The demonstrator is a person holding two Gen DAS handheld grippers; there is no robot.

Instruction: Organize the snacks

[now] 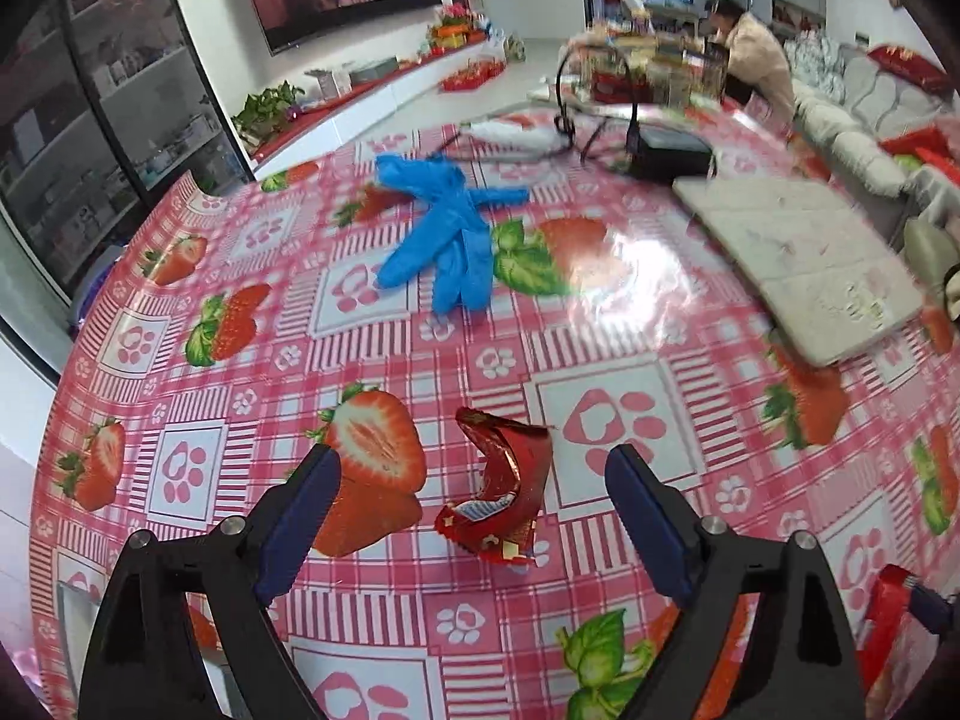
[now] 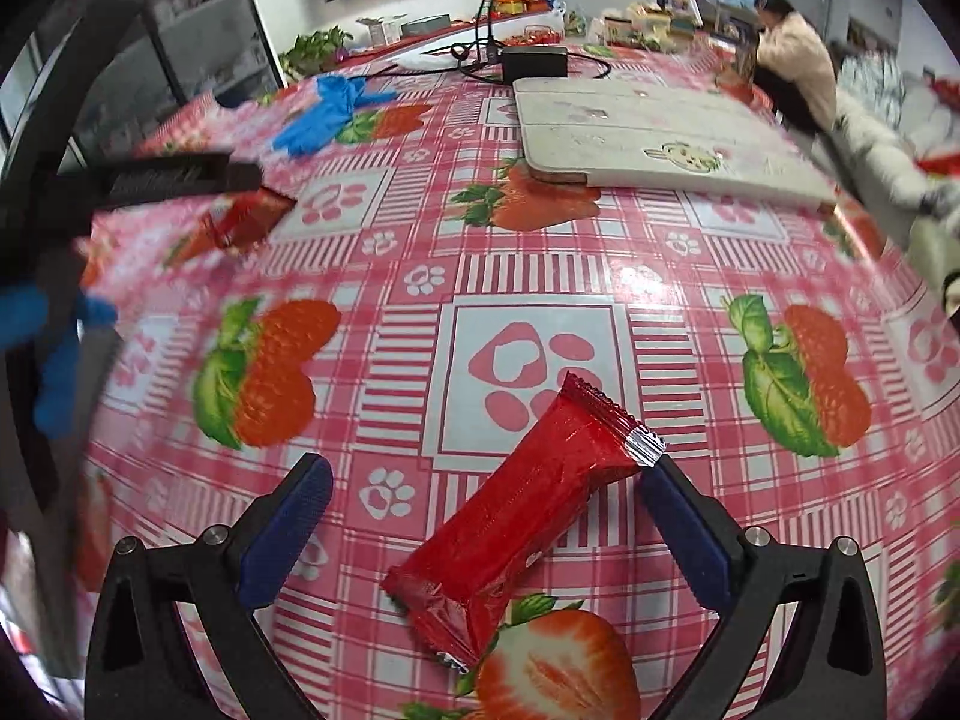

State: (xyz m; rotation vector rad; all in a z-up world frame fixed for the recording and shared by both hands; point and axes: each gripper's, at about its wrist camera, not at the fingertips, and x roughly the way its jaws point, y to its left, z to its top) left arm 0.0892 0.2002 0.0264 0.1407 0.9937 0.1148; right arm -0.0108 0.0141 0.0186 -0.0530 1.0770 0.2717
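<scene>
1. On the counter (image 1: 600, 324), between the fingers of our left gripper (image 1: 474, 480), lies a crumpled red wrapper (image 1: 504, 498); the gripper stands spread wide and the pads do not touch it.
2. Under our right gripper (image 2: 486, 480) lies a full red snack bar (image 2: 522, 510), set slantwise on the counter. This gripper is also spread; the silver end of the bar is just beside the right finger (image 2: 690, 534), and we cannot tell if it touches.
3. We judge the step in hand is to pick up each red piece. To do it well, we should lower each gripper until the pads stand on both sides, then press across the narrow width, near the middle.
4. The wrapper is light and bent, so it may slip or fold.
5. Further away lie blue gloves (image 1: 444, 234) and a white board (image 1: 804, 264); we leave them.
</scene>
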